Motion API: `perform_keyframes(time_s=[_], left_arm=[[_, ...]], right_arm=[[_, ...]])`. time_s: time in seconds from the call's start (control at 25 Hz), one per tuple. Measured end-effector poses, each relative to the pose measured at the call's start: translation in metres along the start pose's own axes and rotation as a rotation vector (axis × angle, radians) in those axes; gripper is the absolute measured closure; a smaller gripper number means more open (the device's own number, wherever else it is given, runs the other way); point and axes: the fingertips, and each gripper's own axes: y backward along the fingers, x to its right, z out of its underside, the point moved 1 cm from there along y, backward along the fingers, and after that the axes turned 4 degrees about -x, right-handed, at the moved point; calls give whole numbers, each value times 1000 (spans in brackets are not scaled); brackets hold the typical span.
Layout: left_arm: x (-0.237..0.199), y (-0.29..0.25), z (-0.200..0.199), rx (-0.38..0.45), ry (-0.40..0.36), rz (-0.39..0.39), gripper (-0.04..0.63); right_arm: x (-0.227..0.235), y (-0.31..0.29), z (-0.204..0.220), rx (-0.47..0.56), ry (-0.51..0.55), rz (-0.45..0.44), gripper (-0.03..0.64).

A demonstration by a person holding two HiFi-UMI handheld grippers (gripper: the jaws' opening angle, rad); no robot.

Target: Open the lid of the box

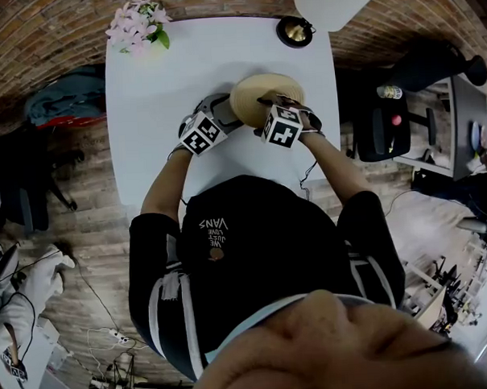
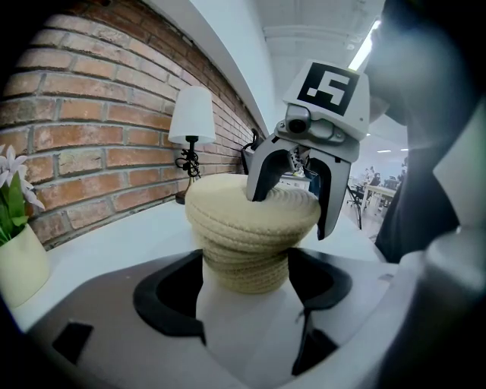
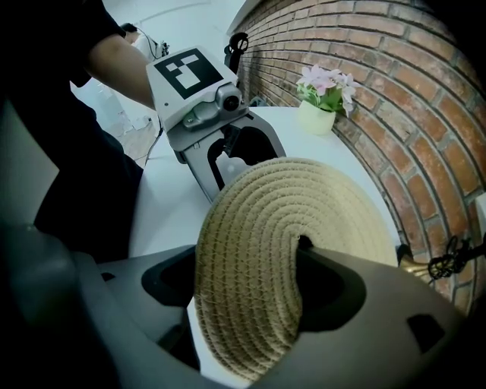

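A round woven rope box (image 2: 244,262) stands near the middle of the white table (image 1: 155,113). Its flat coiled lid (image 1: 263,90) (image 2: 250,213) (image 3: 258,251) rests on it, slightly tilted. My left gripper (image 1: 230,118) (image 2: 244,277) comes in from the left and is shut on the box body, one jaw on each side. My right gripper (image 1: 267,101) (image 2: 292,207) (image 3: 254,304) reaches in from the right and is shut on the lid's rim, one finger on top and the other at the outer edge. The inside of the box is hidden.
A white pot of pink flowers (image 1: 137,29) (image 3: 323,102) stands at the table's far left corner. A lamp with a white shade (image 1: 332,4) (image 2: 190,121) is at the far right corner, by the brick wall. A black chair (image 1: 381,127) is right of the table.
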Motion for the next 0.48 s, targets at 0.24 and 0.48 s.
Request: perform_keyframes(time_s=[0.24, 0.48], left_arm=[[1, 0, 0, 1, 0, 0, 255], [1, 0, 2, -3, 5, 1, 255]], right_arm=[[0, 1, 0, 18, -1, 14, 268], [1, 4, -1, 38, -4, 41, 270]])
